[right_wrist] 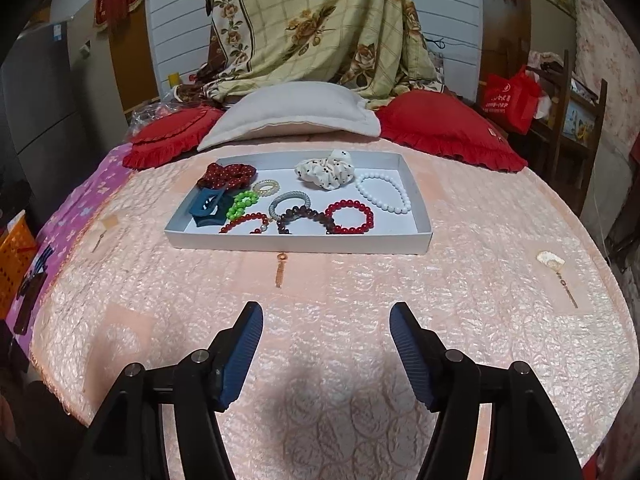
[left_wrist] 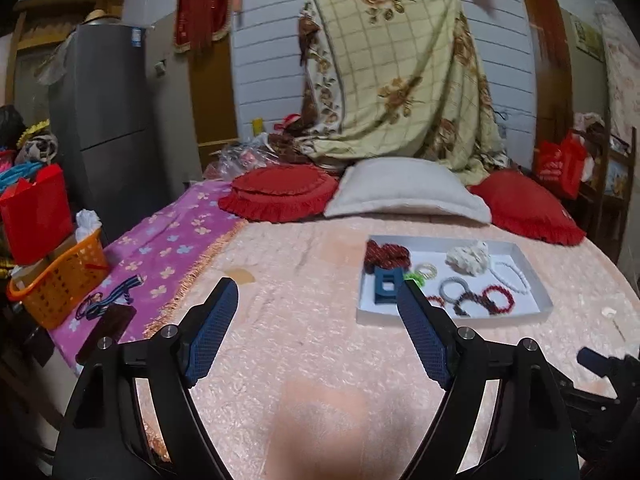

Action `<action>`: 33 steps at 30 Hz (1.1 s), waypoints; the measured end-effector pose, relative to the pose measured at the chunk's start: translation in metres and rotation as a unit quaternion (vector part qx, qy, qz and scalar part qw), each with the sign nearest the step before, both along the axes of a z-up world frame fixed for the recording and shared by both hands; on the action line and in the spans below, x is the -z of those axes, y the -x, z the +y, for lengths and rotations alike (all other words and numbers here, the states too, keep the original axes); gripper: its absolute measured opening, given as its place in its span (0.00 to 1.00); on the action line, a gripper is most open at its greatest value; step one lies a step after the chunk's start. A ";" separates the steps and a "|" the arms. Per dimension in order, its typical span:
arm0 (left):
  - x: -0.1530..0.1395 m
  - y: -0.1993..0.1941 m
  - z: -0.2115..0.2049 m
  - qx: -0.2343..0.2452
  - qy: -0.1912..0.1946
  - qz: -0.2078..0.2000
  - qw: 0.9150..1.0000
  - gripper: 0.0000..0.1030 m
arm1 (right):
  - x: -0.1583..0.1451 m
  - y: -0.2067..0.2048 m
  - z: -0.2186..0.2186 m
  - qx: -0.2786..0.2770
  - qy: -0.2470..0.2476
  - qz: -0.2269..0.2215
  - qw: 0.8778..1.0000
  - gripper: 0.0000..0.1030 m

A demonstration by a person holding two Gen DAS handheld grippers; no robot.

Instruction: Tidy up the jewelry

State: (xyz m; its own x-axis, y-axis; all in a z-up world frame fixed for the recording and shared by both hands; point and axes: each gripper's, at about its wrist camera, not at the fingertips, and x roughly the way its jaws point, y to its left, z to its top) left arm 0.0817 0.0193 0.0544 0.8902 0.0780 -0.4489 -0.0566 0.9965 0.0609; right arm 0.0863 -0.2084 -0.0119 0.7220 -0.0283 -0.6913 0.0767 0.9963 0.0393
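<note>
Nearest, the right gripper (right_wrist: 326, 320) hangs over the pink bedspread (right_wrist: 360, 292) with its fingers spread wide and nothing between them; the left gripper (left_wrist: 316, 300) is likewise wide apart and empty, its right finger overlapping the near-left corner of the tray in its own view. Just beyond, a small tasselled pendant (right_wrist: 280, 268) lies on the bedspread right before the tray, and a pale shell-like piece (right_wrist: 551, 261) lies well off to the right. The white tray (right_wrist: 296, 242) sits mid-bed, holding a blue hair clip (right_wrist: 208, 208), green beads (right_wrist: 242, 204), a grey coil (right_wrist: 290, 202), red bracelets (right_wrist: 350, 216), a white bracelet (right_wrist: 384, 192), a dark red scrunchie (right_wrist: 226, 174) and a spotted white scrunchie (right_wrist: 326, 170). Behind it lie a white pillow (right_wrist: 292, 114) between two red cushions (right_wrist: 444, 128), then a draped floral sheet (right_wrist: 312, 20).
</note>
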 end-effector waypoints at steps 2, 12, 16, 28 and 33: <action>0.003 0.000 0.000 0.010 0.001 0.018 1.000 0.80 | 0.000 0.003 0.001 0.000 -0.001 0.000 1.000 0.62; 0.015 0.013 0.001 0.012 0.022 0.045 0.999 0.80 | 0.003 0.018 0.002 0.005 0.001 -0.001 1.000 0.62; 0.016 0.021 0.000 0.010 0.012 0.041 0.999 0.80 | 0.004 0.022 0.004 0.003 0.000 -0.001 1.000 0.62; 0.016 0.032 -0.002 0.017 0.014 0.057 0.998 0.81 | -0.002 0.034 0.009 0.001 0.007 -0.014 1.000 0.63; 0.021 0.032 -0.002 0.022 0.019 0.073 0.997 0.81 | -0.002 0.036 0.007 0.007 0.007 -0.015 1.000 0.64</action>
State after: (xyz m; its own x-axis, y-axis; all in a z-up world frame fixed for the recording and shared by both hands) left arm 0.0492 0.0175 0.0335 0.8176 0.0209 -0.5755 -0.0063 0.9996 0.0273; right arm 0.0502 -0.2013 -0.0095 0.7422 -0.0488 -0.6684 0.0899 0.9956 0.0272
